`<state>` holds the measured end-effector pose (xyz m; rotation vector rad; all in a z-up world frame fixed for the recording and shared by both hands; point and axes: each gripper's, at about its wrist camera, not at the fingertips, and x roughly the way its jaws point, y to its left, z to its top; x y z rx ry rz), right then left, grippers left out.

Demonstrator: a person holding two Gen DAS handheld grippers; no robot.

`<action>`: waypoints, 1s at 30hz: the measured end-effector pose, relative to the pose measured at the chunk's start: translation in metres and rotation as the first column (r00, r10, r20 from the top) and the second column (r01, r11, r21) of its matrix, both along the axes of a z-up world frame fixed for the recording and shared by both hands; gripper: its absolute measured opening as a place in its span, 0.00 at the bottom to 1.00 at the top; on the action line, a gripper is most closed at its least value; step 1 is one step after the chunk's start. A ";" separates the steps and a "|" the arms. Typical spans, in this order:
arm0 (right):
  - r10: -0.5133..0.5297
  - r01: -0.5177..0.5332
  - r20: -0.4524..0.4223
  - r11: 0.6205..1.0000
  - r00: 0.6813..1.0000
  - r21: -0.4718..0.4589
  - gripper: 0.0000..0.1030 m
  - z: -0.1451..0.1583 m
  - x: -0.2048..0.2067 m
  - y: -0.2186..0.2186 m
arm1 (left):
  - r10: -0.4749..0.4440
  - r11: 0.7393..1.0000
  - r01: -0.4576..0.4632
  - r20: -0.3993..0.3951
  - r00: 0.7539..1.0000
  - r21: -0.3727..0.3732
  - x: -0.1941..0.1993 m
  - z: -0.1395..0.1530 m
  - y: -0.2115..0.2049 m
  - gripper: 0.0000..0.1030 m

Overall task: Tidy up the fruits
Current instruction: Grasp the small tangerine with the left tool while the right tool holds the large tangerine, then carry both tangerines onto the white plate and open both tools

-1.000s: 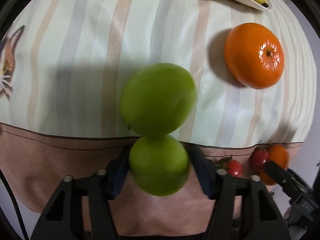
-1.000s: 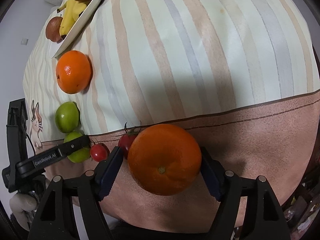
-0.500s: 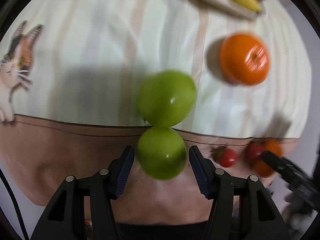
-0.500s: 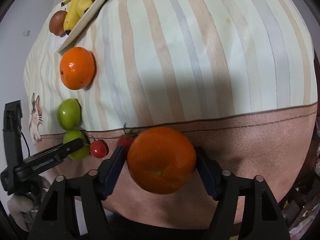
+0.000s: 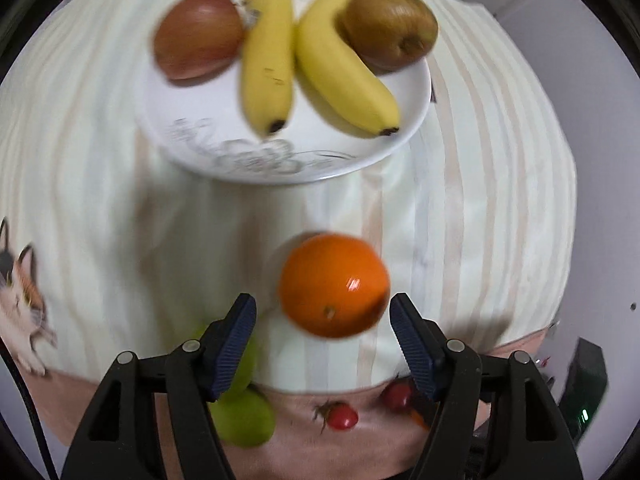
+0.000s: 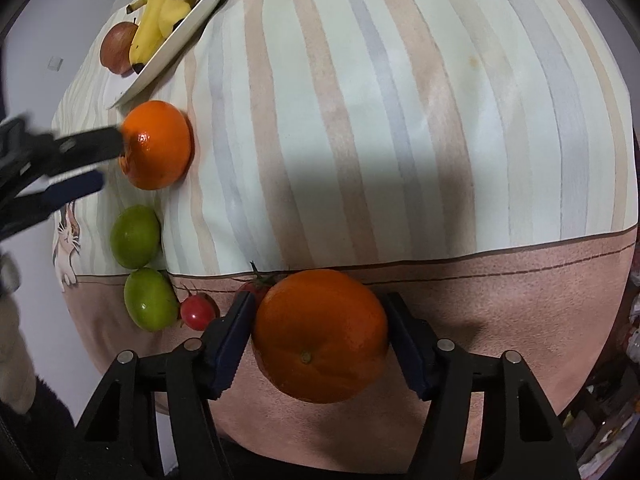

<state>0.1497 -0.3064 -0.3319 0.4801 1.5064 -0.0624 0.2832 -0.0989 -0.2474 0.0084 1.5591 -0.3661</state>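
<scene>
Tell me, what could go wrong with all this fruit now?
1. The plate already holds two bananas, an apple and a pear. An added orange might roll off.
2. The left gripper, just opened, has its fingers wide around that orange without touching; closing off-centre could knock it away.
3. The right gripper is closing on the other orange, with a tomato right beside one finger. It could get bumped.

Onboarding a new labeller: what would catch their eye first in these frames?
Probably the big round orange filling the right gripper, pads against both its sides. Next, the second round orange lying on the striped cloth between the open fingers of the left gripper. Then the white plate behind it, with two yellow bananas.
</scene>
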 end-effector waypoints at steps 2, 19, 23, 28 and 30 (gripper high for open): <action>-0.002 0.002 0.000 1.000 1.000 -0.005 0.66 -0.001 -0.001 -0.001 | -0.027 1.000 0.027 0.003 1.000 0.015 0.004 -0.010 -0.008 0.63; 0.075 -0.075 0.003 0.996 0.997 -0.047 0.66 -0.004 0.004 0.009 | -0.036 0.998 0.035 0.018 0.999 0.052 -0.035 -0.046 -0.011 0.60; 0.080 -0.080 0.006 0.996 0.997 -0.050 0.65 0.000 0.006 0.010 | -0.037 0.997 0.035 0.028 0.999 0.063 -0.040 -0.052 -0.023 0.59; 0.070 -0.069 0.037 0.997 0.997 -0.029 0.64 0.014 -0.002 0.011 | -0.015 0.999 0.013 0.060 0.998 0.029 -0.045 -0.030 -0.013 0.59; 0.050 -0.050 0.049 0.999 0.998 -0.003 0.64 0.019 0.000 0.010 | -0.001 1.000 0.001 0.068 0.998 0.006 -0.045 -0.017 -0.007 0.59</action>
